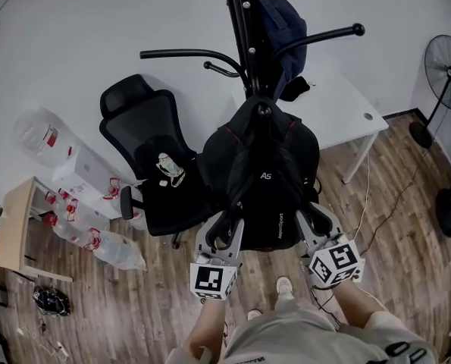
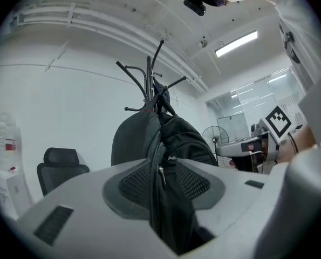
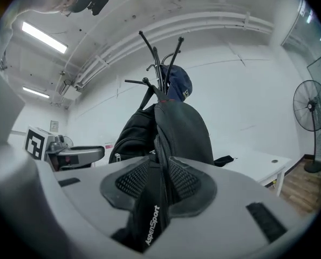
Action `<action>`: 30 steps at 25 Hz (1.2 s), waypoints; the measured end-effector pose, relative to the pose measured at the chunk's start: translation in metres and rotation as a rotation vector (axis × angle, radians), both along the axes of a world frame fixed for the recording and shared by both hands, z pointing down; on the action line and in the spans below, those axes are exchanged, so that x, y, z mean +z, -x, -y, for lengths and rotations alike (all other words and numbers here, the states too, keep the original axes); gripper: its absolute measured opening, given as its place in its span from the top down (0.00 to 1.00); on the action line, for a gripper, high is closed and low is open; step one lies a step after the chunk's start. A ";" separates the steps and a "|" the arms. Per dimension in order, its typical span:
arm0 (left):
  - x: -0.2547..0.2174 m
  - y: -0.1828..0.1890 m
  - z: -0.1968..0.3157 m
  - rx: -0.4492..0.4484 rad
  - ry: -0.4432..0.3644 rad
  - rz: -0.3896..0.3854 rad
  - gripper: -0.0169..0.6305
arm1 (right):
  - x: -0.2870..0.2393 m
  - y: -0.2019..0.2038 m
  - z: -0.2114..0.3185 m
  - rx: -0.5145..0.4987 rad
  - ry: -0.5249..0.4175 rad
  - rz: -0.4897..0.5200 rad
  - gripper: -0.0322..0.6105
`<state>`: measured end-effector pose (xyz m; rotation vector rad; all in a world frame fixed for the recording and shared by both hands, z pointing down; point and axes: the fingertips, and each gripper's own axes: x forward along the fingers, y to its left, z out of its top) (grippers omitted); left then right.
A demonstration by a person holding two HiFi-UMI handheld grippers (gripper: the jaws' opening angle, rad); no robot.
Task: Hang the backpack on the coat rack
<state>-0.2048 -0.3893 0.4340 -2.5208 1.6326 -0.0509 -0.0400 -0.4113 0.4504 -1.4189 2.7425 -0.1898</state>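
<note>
The black backpack [image 1: 263, 180] hangs from the black coat rack [image 1: 244, 29] by its top loop, just below a dark blue bag [image 1: 278, 21] on another hook. My left gripper [image 1: 227, 230] is at its lower left edge; in the left gripper view the zipped side seam [image 2: 160, 171] runs between the jaws of that gripper [image 2: 161, 182], and the pads stand apart from it. My right gripper [image 1: 310, 222] is at the lower right edge. In the right gripper view this gripper [image 3: 159, 185] is shut on a fold of the backpack [image 3: 176, 128] printed "AspenSport".
A black office chair [image 1: 153, 150] stands just left of the rack, and a white table [image 1: 346, 112] stands to its right. A floor fan [image 1: 445, 67] is at the far right. Plastic-wrapped bottles [image 1: 96, 241] and a wooden shelf [image 1: 13, 226] are at the left.
</note>
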 end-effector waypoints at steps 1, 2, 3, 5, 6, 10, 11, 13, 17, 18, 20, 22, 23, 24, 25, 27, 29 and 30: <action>0.001 0.002 -0.007 0.003 -0.001 -0.004 0.74 | 0.001 -0.001 -0.008 0.006 -0.001 0.004 0.77; 0.002 0.004 -0.013 0.008 -0.003 -0.010 0.74 | 0.003 -0.001 -0.016 0.011 0.000 0.005 0.77; 0.004 0.006 -0.021 0.014 -0.003 -0.016 0.74 | 0.006 -0.001 -0.024 0.015 0.005 0.005 0.77; 0.007 0.009 -0.037 0.028 -0.002 -0.029 0.74 | 0.013 0.000 -0.042 0.025 0.020 0.002 0.77; 0.009 0.010 -0.046 0.036 0.001 -0.036 0.74 | 0.017 0.001 -0.052 0.031 0.029 0.001 0.77; 0.014 0.012 -0.084 0.078 0.004 -0.052 0.75 | 0.027 0.002 -0.098 0.068 0.053 0.001 0.77; 0.016 0.011 -0.093 0.090 0.000 -0.053 0.76 | 0.028 0.003 -0.109 0.079 0.055 0.000 0.77; 0.021 0.009 -0.109 0.117 -0.002 -0.058 0.77 | 0.031 0.003 -0.129 0.102 0.059 -0.006 0.77; 0.031 0.004 -0.137 0.156 0.015 -0.091 0.77 | 0.038 -0.002 -0.162 0.142 0.079 -0.025 0.77; 0.032 0.004 -0.142 0.160 0.017 -0.099 0.77 | 0.038 -0.003 -0.167 0.147 0.079 -0.028 0.78; 0.034 0.005 -0.150 0.166 0.018 -0.108 0.78 | 0.036 -0.004 -0.175 0.156 0.072 -0.032 0.78; 0.036 0.005 -0.156 0.167 0.019 -0.115 0.78 | 0.034 -0.005 -0.179 0.162 0.066 -0.033 0.78; 0.036 0.005 -0.157 0.167 0.019 -0.120 0.78 | 0.033 -0.006 -0.180 0.163 0.065 -0.032 0.78; 0.036 0.004 -0.159 0.167 0.018 -0.124 0.78 | 0.032 -0.006 -0.181 0.161 0.063 -0.032 0.78; 0.034 0.003 -0.160 0.166 0.015 -0.127 0.78 | 0.031 -0.006 -0.181 0.159 0.061 -0.032 0.78; 0.032 0.000 -0.164 0.161 0.005 -0.128 0.79 | 0.028 -0.007 -0.184 0.148 0.050 -0.031 0.79; 0.030 -0.006 -0.169 0.150 -0.003 -0.127 0.80 | 0.025 -0.010 -0.188 0.130 0.037 -0.024 0.80; 0.029 -0.009 -0.172 0.142 -0.006 -0.125 0.81 | 0.024 -0.012 -0.191 0.121 0.032 -0.019 0.81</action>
